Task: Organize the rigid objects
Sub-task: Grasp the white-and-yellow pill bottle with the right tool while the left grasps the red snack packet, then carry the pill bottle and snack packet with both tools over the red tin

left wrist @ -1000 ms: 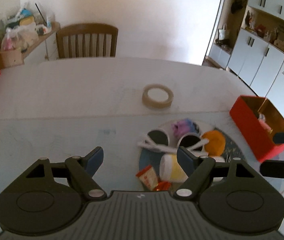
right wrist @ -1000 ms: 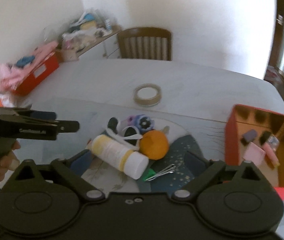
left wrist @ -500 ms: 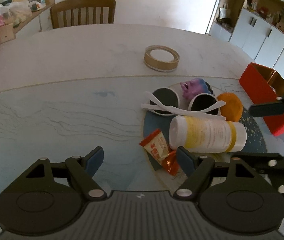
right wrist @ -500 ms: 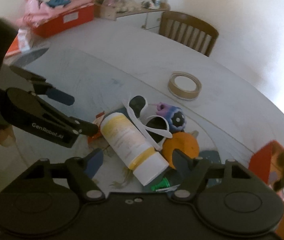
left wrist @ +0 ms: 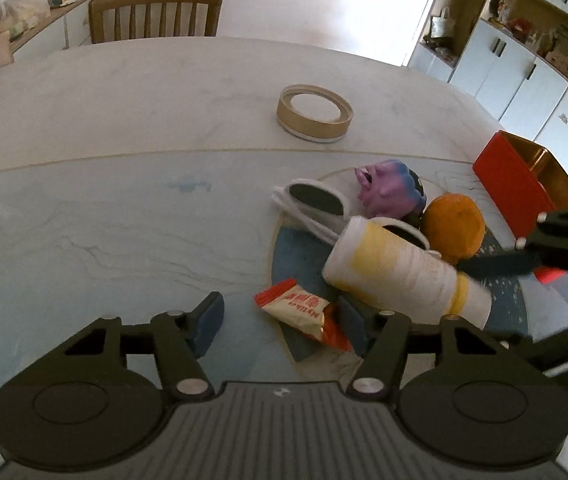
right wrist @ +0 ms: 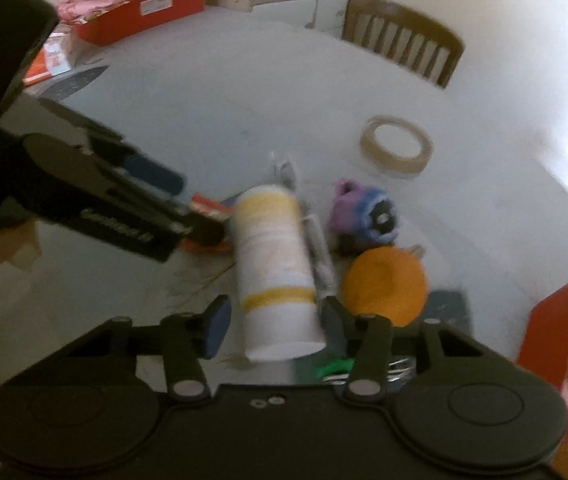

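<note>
A white bottle with yellow bands [right wrist: 273,264] lies on its side on a round blue mat [left wrist: 296,256]; it also shows in the left wrist view [left wrist: 400,270]. My right gripper [right wrist: 273,322] is open with its jaws on either side of the bottle's cap end, not closed on it. My left gripper [left wrist: 279,318] is open and low over the table, with a red and cream snack packet [left wrist: 294,308] between its fingers. White sunglasses [left wrist: 316,204], a purple toy [left wrist: 388,192] and an orange ball [left wrist: 454,228] lie beside the bottle.
A roll of tape [left wrist: 314,114] lies further back on the table. A red box [left wrist: 512,184] with small items stands at the right. A chair [left wrist: 155,14] is at the far edge. A red box with pink cloth [right wrist: 139,4] sits at the far left.
Both grippers have moved in and down toward the pile. The right gripper now straddles the bottle. The left gripper has come up to the snack packet.
</note>
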Available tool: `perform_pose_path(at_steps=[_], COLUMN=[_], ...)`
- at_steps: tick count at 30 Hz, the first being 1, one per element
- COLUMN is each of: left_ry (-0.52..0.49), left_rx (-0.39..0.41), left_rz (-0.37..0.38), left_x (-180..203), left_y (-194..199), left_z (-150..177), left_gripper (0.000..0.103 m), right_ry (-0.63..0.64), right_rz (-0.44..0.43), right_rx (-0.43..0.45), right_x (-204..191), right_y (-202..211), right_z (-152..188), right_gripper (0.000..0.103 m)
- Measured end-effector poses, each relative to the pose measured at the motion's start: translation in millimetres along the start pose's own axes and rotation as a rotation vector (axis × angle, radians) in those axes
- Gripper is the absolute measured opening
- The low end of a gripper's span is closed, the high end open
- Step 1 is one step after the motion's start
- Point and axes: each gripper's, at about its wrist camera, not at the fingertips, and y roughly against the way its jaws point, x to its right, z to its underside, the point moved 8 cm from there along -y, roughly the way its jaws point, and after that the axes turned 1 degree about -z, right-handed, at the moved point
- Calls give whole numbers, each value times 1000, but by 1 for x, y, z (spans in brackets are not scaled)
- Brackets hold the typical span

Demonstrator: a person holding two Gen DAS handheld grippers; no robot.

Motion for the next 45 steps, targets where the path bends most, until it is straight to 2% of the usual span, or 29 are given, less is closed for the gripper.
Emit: perform_pose_path(at_steps=[4, 7, 12, 16, 27, 34, 45], left_ry=[-47, -70, -79, -76, -21, 10, 6], left_rx=[8, 17, 24, 29, 25, 36, 81], left_rz=[-11, -16, -14, -8, 8, 26, 70], left_x=[6, 9, 9, 9, 0, 1, 21], left_y=[-3, -4, -6, -6, 1, 13, 44], left_z=[-1, -3, -5, -5, -1, 0, -8], left_gripper=[58, 48, 40, 39, 38, 38, 38], right_ry=[2, -55, -97, -147, -232, -258, -333], right_rz=[3, -12, -11, -4, 4, 10, 42], right_rx=[-11, -3, -1, -8, -15, -4, 41], right_x=[-9, -8, -8, -4, -4, -7, 4], right_y=[-6, -10, -19, -27, -22, -6, 35], right_z=[2, -2, -8, -9, 2, 9, 14], right_gripper=[47, 48, 48, 44, 43, 43, 43])
